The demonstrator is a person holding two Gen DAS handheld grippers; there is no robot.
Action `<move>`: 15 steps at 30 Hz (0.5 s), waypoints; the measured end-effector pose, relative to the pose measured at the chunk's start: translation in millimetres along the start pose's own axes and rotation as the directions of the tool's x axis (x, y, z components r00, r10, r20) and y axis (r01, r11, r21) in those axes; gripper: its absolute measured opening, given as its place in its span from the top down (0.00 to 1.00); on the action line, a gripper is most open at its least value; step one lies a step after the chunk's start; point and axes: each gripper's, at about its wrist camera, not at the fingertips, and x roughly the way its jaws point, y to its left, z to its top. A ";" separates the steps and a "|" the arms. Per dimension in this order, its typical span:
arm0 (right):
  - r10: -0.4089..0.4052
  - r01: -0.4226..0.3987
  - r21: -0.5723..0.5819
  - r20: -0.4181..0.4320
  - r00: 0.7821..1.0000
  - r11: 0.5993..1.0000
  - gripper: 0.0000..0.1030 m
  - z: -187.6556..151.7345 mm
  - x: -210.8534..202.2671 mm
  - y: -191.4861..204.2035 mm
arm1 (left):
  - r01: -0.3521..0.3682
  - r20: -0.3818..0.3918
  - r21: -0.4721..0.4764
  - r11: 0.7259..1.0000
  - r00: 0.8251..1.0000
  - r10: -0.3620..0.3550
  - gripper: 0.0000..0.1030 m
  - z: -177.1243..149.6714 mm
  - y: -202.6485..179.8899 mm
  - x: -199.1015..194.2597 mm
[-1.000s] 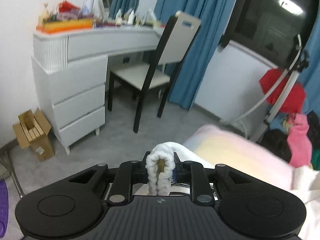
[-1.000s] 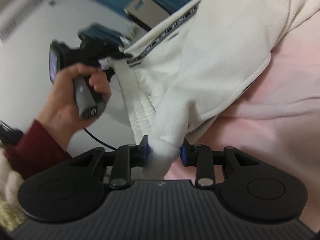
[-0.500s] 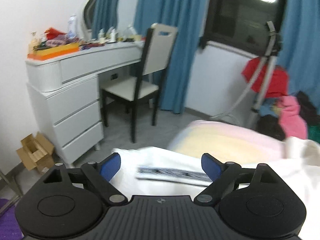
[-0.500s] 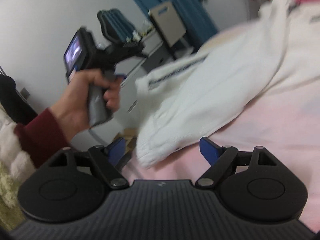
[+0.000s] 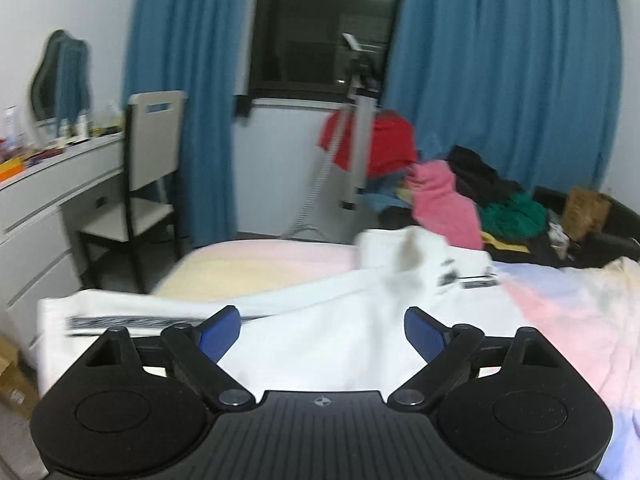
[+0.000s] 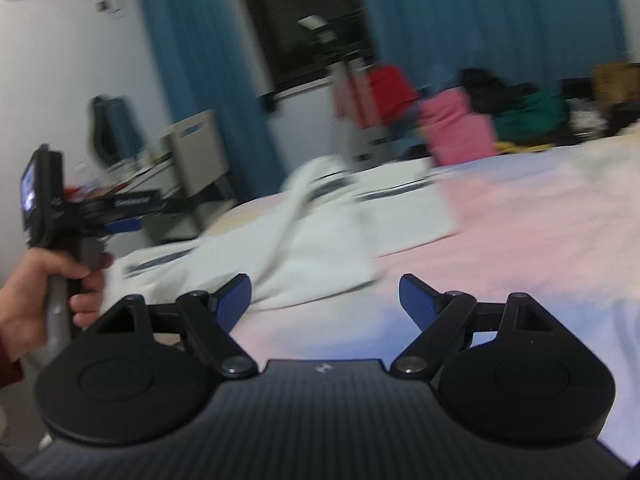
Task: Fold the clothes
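Observation:
A white garment (image 5: 320, 320) with dark printed bands lies spread and rumpled on the pastel pink and blue bed (image 5: 560, 312). My left gripper (image 5: 322, 334) is open and empty just above the garment's near part. My right gripper (image 6: 325, 300) is open and empty above the bed, with the garment (image 6: 320, 236) lying ahead and to the left. The left gripper (image 6: 124, 216), held in a hand, shows at the left of the right wrist view.
A heap of coloured clothes (image 5: 460, 196) lies at the far side of the bed beside a grey stand (image 5: 356, 152). A chair (image 5: 148, 184) and a white dresser (image 5: 48, 208) stand left of the bed. Blue curtains (image 5: 500, 80) frame a dark window.
Both grippers were shut on the white garment a second ago and have let go. The garment has dropped onto the bed, and both grippers have swung right and pulled back.

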 end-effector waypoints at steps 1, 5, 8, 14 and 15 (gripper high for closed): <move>-0.023 0.022 0.022 0.009 1.000 0.999 0.19 -0.4 2.4 -11.5 | 0.012 0.000 0.005 1.000 1.000 -0.012 0.16 2.0 -13.1 10.8; -0.080 0.078 0.104 0.008 0.997 0.991 0.19 -9.4 24.5 -52.0 | 0.033 0.018 0.045 0.998 0.999 -0.034 0.20 15.7 -68.2 64.8; -0.105 0.106 0.107 -0.019 0.994 0.989 0.19 -17.8 49.0 -74.0 | 0.014 0.038 0.110 0.994 0.999 -0.019 0.22 28.2 -112.9 111.3; -0.131 0.145 0.153 -0.103 0.986 0.978 0.19 -36.4 94.5 -118.1 | -0.109 0.015 0.248 0.963 0.994 0.108 0.36 44.7 -176.1 208.5; -0.121 0.141 0.172 -0.120 0.985 0.975 0.19 -38.4 100.2 -125.2 | -0.128 0.004 0.261 0.957 0.991 0.131 0.51 46.6 -180.1 222.2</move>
